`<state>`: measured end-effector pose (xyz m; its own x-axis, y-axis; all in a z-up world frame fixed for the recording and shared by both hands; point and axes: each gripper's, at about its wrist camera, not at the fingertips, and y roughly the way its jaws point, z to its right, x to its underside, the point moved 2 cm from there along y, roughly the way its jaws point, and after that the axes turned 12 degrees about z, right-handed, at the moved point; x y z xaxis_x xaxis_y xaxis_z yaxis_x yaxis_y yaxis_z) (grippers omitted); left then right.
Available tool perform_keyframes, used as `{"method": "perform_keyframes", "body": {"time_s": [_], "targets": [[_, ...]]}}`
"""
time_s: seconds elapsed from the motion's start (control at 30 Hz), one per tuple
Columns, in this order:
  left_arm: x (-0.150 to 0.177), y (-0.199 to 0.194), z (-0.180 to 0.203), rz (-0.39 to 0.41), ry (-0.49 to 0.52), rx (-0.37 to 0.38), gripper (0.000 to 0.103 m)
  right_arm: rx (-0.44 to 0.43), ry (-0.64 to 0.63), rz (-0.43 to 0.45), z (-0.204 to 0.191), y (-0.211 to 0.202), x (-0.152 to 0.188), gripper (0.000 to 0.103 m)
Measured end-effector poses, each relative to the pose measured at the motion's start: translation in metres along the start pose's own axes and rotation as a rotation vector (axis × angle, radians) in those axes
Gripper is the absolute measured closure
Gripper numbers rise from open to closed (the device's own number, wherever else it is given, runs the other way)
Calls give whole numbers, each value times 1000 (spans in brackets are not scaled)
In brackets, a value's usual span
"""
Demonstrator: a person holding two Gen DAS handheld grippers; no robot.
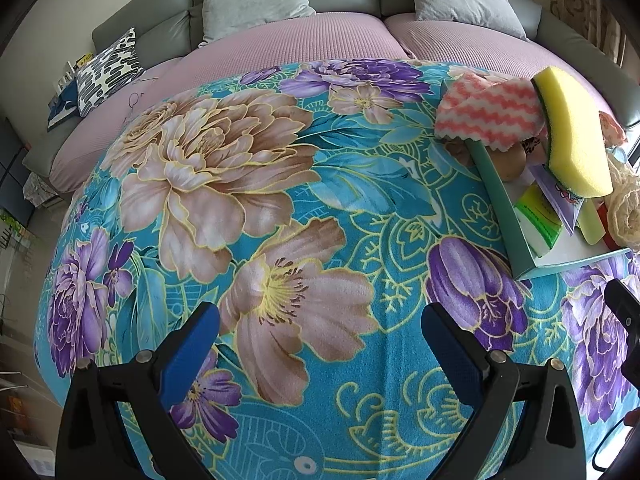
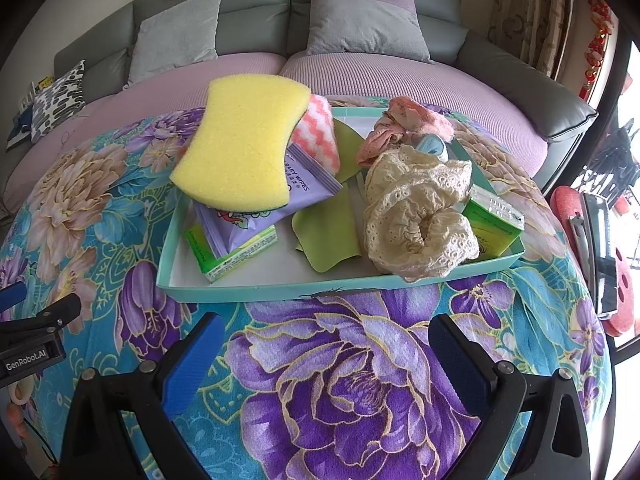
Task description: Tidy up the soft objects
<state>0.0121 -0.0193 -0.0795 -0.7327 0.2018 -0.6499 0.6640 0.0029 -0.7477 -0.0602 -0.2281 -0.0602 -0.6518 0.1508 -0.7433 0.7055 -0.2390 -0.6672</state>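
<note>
Floral turquoise cloth [image 2: 320, 360] covers the table, a shallow teal tray [image 2: 280, 290] mid-frame. Left gripper [image 1: 320, 344] and right gripper [image 2: 326, 354] gape empty at bottom.

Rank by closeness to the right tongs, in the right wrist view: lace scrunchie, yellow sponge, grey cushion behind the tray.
1. Lace scrunchie, front right of the tray, nearest the right tongs.
2. Yellow sponge, propped at the tray's left, farther back.
3. Grey cushion, on the sofa, farthest.

Sponge [image 2: 240, 142]: yellow. Cloth [image 2: 318, 136] behind it: pink-white zigzag. Tray [image 2: 280, 292]: teal rim, white floor. Bench cover [image 2: 360, 380] under tool: turquoise, purple-beige florals.
</note>
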Motion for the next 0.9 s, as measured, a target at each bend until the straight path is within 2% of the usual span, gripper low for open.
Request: {"method": "perform_keyframes", "body": {"time_s": [0.9], "targets": [[0, 0, 0, 0, 1, -1, 2, 2, 2, -7, 2, 0, 1, 0]]}}
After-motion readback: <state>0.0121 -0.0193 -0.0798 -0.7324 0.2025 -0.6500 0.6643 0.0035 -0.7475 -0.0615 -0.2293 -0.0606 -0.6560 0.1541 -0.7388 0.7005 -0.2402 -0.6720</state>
